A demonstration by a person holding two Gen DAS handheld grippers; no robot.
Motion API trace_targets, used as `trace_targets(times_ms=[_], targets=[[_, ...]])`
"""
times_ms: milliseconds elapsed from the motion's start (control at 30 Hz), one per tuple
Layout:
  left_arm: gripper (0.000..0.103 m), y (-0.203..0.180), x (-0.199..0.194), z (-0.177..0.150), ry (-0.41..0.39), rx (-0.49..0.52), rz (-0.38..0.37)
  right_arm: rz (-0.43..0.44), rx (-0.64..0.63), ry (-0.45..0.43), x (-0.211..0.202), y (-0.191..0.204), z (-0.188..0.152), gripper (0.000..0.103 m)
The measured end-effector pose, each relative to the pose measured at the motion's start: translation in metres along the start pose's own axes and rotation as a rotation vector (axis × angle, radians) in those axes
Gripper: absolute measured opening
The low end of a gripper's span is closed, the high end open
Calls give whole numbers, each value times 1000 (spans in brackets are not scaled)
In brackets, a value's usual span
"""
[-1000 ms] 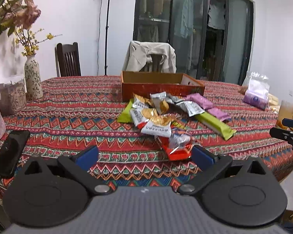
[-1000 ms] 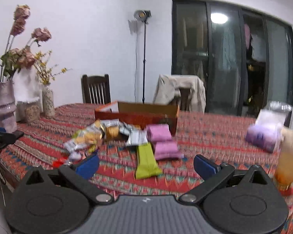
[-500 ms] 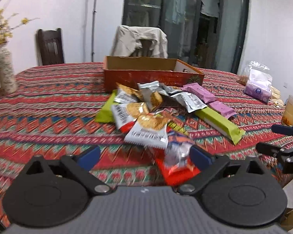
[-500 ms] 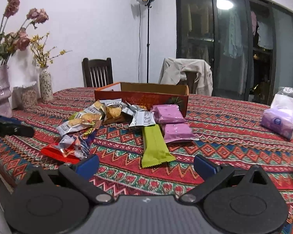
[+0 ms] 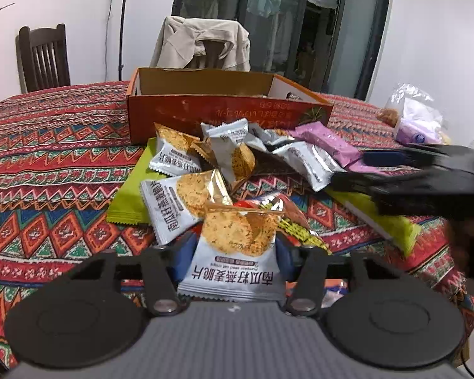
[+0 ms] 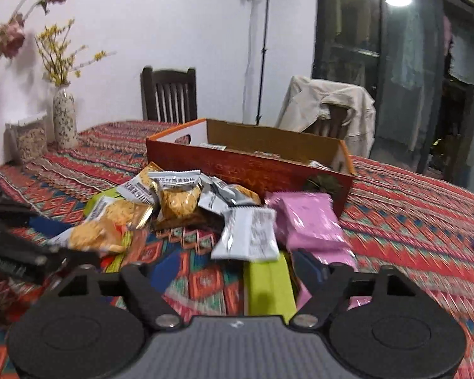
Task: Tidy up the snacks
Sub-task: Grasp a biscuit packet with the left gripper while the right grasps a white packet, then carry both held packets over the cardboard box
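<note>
The left gripper (image 5: 233, 249) fingers have just been closing on a white-and-gold foil cracker packet (image 5: 233, 252), low in the frame centre, and are touching its sides. The right gripper (image 6: 237, 268) fingers, half open and also just closing, are holding nothing over the flat lime-green wrapper (image 6: 268, 287). The packet is looking light, slippery and crushable, so gripping its sealed edge seems best.

Left gripper (image 5: 233, 249) closing; right gripper (image 6: 237, 263) closing, half-open

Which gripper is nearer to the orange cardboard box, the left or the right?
Neither clearly. The left gripper and the right gripper are both short of the orange cardboard box, with the snack pile between.
</note>
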State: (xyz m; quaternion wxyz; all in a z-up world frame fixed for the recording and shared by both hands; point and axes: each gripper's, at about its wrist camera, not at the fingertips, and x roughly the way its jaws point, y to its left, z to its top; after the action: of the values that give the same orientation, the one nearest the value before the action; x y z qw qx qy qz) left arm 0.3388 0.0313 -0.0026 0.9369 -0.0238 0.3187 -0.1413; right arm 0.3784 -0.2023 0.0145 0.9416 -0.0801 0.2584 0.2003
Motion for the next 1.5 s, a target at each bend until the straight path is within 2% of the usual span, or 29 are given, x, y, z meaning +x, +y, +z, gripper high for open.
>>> trace_targets(times_ms=[67, 200, 233, 300, 367, 567, 733, 933, 1200, 1267, 1367, 1500], targets=[[49, 2, -1, 0, -6, -12, -18, -8, -13, 39, 28, -1, 13, 61], [47, 3, -1, 0, -9, -12, -12, -17, -4, 98, 68, -8, 27, 60], [47, 3, -1, 0, -10, -13, -9, -18, 1, 108, 75, -9, 28, 59], [47, 3, -3, 1, -11, -14, 4, -14, 13, 121, 83, -10, 27, 49], [47, 4, -9, 1, -14, -20, 16, -15, 21, 107, 82, -10, 26, 48], [47, -3, -42, 0, -68, -26, 30, -5, 49, 48, 44, -12, 20, 44], [47, -16, -69, -5, -100, -31, 34, -6, 73, -11, -17, -14, 9, 44], [47, -31, -87, -9, -112, -31, 39, 1, 74, -38, -73, -13, -10, 44], [47, -39, -93, 3, -141, -29, 23, -1, 112, -71, -97, -27, -21, 44], [47, -35, -89, 10, -142, -35, 19, 7, 119, -77, -96, -30, -20, 44], [47, -21, -80, 38, -154, -68, -16, 22, 117, -88, -91, -36, -12, 44], [47, 2, -54, 104, -193, -86, -26, 109, 150, -135, -74, -56, 18, 44]])
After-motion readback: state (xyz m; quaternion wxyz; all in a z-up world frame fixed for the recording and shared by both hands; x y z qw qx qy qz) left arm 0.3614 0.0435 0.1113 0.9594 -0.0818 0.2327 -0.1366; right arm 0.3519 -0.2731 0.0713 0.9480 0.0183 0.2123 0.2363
